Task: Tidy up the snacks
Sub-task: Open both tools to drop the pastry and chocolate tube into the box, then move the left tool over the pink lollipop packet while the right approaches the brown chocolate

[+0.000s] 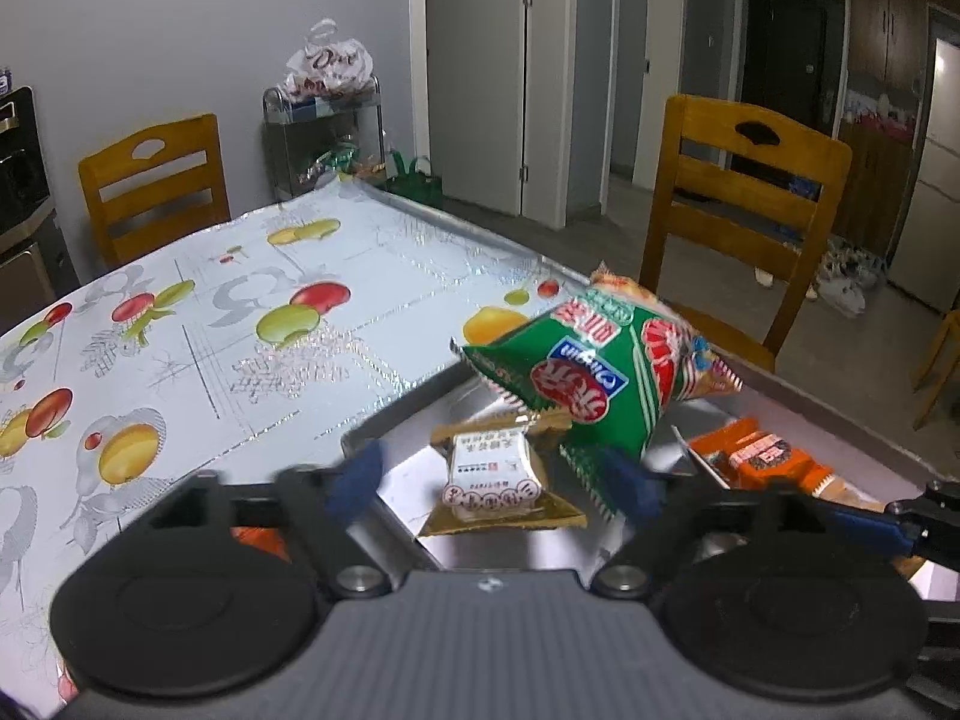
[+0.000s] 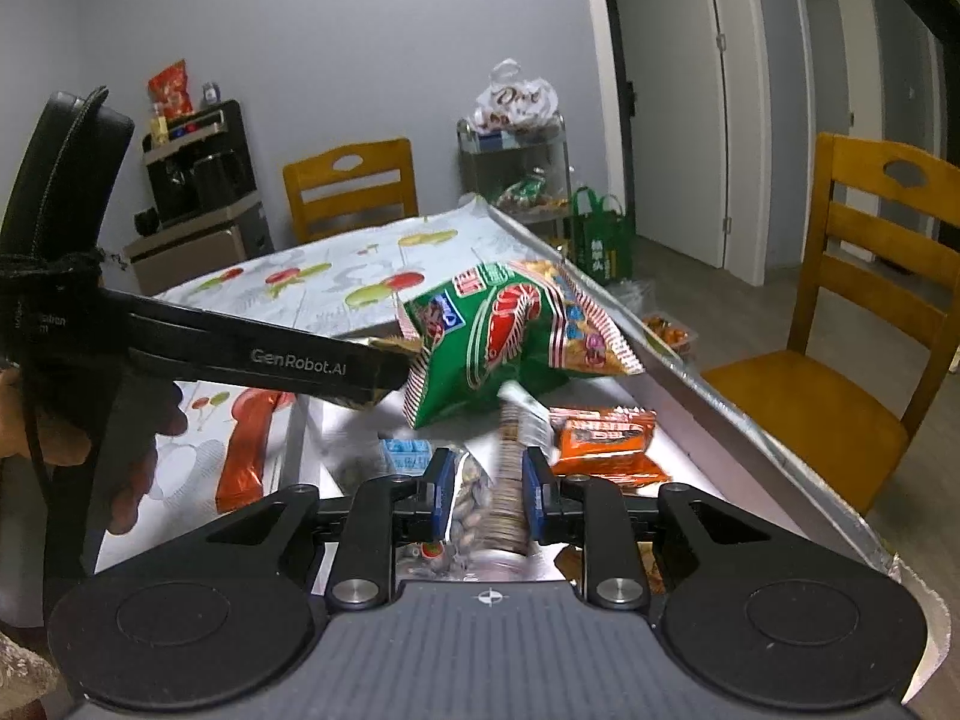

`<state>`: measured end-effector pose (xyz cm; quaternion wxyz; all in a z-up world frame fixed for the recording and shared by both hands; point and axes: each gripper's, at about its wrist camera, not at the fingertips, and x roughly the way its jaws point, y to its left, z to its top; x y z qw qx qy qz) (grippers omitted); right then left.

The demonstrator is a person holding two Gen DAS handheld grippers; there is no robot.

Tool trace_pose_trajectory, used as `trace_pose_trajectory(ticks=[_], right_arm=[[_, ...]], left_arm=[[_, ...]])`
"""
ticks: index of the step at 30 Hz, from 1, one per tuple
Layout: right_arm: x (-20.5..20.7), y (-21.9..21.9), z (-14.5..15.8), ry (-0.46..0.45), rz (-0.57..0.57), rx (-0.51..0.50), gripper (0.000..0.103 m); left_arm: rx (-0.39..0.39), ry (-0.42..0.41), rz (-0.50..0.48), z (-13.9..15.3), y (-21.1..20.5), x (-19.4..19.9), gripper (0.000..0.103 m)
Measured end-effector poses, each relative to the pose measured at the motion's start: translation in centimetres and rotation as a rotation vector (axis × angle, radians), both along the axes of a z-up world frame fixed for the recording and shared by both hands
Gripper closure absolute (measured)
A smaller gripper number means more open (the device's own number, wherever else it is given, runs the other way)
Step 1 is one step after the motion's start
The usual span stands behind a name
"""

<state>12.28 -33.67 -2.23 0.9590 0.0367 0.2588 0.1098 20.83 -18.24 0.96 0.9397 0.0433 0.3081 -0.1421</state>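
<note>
We take the metal tray (image 2: 690,372) as our landmark; it sits on the table with the fruit-print cloth (image 1: 240,324), at the table's edge nearest the wooden chair (image 1: 738,210).

Our left gripper (image 1: 495,480) hangs over the tray with its blue fingers spread wide and nothing between them. Straight ahead of it, in the tray, lies a small gold-edged packet with a white label (image 1: 498,474). Just behind that packet the green shrimp-cracker bag (image 1: 594,378) is tilted, with its upper part raised above the tray; whether its lower corner touches the tray we cannot tell. In the right wrist view the same bag (image 2: 510,330) hangs at the tip of the left gripper's black body, but whether anything holds it there is not clear to us.

Our right gripper (image 2: 483,492) is closed on a clear bag of pistachios (image 2: 504,498), pinched between its blue pads above the near part of the tray. The bag is blurred.

Also inside the tray we see an orange packet (image 2: 606,438) toward the chair side and a small blue packet (image 2: 408,453) toward the opposite side. Outside the tray, on the cloth just beside its wall, lies a long orange-red wrapper (image 2: 246,450).
</note>
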Motion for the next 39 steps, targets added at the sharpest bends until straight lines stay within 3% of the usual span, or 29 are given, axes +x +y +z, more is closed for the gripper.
trace_pose_trajectory(ticks=[4,6,8,16,28,31,39], right_arm=[[-0.5,0.2,0.3,-0.014,-0.001,0.007,0.052],[-0.7,0.4,0.5,-0.018,0.004,0.006,0.046],[-1.0,0.5,0.7,-0.024,0.006,0.013,0.028],[-2.1,1.1,1.6,-0.064,0.003,0.019,0.003],[-2.6,2.7,1.7,-0.054,-0.016,-0.010,0.000],[-3.3,2.9,2.0,-0.088,-0.044,-0.009,0.000],[-3.9,2.8,2.4,-0.074,-0.091,0.068,0.000]], left_arm=[[0.008,-0.004,-0.012,0.4,0.1,-0.6,0.016],[0.016,-0.006,-0.020,0.6,0.1,-1.0,0.013],[0.020,-0.017,-0.023,0.8,0.2,-1.5,0.010],[0.018,-0.053,-0.033,1.8,1.4,-3.5,0.008],[0.000,-0.089,-0.031,3.1,5.8,-7.0,0.007],[0.002,-0.106,-0.026,3.3,7.4,-8.2,0.007],[-0.061,-0.101,0.098,3.5,14.7,-9.7,0.005]])
